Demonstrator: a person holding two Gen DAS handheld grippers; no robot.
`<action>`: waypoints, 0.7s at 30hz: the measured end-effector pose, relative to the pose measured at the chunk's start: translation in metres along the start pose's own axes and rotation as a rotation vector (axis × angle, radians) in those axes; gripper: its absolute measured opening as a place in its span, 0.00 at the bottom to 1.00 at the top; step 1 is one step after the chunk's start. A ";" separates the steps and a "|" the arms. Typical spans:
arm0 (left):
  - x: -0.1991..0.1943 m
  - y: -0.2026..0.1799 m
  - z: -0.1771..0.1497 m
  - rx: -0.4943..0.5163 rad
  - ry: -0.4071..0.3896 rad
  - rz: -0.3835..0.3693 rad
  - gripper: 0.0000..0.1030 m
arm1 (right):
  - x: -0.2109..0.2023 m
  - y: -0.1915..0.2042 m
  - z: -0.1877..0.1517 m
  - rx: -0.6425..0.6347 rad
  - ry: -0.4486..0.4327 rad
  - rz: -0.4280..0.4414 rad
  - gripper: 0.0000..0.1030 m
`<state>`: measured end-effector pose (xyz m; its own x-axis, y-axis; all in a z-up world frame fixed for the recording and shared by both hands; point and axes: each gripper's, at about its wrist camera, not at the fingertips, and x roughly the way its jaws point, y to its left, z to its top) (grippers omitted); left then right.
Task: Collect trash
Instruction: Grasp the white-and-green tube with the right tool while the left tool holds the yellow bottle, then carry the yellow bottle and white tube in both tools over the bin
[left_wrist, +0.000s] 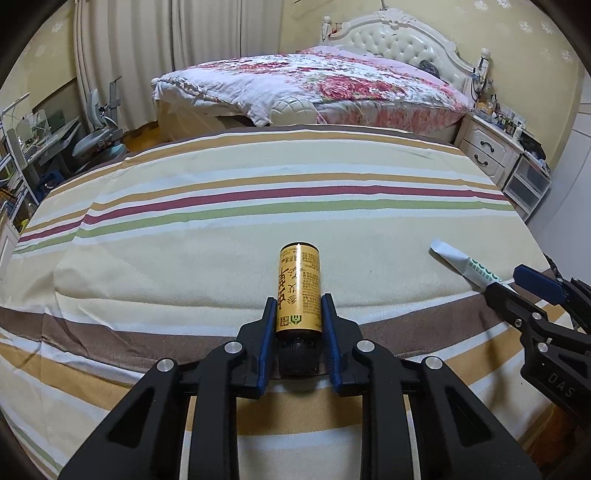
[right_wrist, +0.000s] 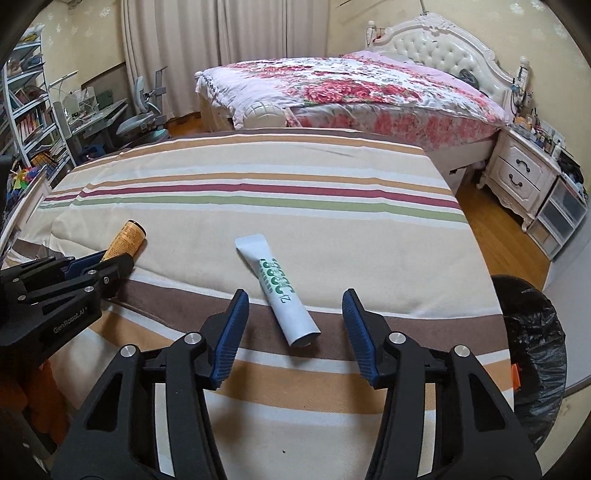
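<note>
A striped cloth (left_wrist: 258, 177) covers the near surface. Beyond it stands a bed (left_wrist: 314, 85) with a floral quilt and a cream tufted headboard (left_wrist: 402, 40). Pale curtains (left_wrist: 147, 55) hang at the far wall; the wallpaper (right_wrist: 85, 40) is yellow with small flowers. A white nightstand (right_wrist: 517, 177) with 2 drawers sits at right on a wood floor (right_wrist: 495, 236). At left are a desk (right_wrist: 99, 114), a chair (right_wrist: 144, 118) and a bookshelf (right_wrist: 29, 110).

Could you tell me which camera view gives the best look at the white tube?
The right wrist view: the tube lies whole on the striped cloth, ahead of the open right gripper. The left wrist view catches it only at its right edge, partly hidden behind that gripper.
</note>
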<state>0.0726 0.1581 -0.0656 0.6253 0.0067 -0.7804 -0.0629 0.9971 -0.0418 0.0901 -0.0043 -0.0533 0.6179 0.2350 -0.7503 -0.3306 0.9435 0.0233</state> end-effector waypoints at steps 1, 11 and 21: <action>0.000 0.000 0.000 -0.001 0.000 -0.001 0.24 | 0.002 0.002 -0.001 -0.005 0.005 0.001 0.44; -0.007 -0.005 -0.009 0.012 -0.013 0.000 0.24 | 0.009 0.014 -0.006 -0.032 0.015 -0.003 0.14; -0.016 -0.015 -0.014 0.009 -0.023 -0.022 0.24 | -0.010 0.008 -0.016 0.000 -0.007 0.001 0.14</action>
<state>0.0525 0.1423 -0.0609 0.6439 -0.0134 -0.7650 -0.0424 0.9977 -0.0531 0.0699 -0.0026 -0.0559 0.6225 0.2376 -0.7457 -0.3310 0.9433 0.0243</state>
